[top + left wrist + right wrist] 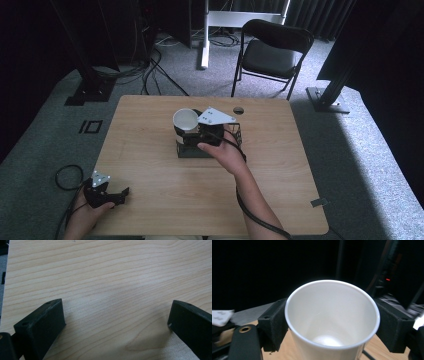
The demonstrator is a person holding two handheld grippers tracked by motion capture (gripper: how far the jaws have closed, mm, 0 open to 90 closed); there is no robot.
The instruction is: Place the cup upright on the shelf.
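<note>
One black rack (192,150) under cup (185,120).

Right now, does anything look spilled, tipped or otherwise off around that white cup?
Nothing stands out. The white cup is upright and empty between the jaws of the right gripper, above a black wire rack. No spill shows on the wooden table. The left gripper rests open at the near left edge.
</note>
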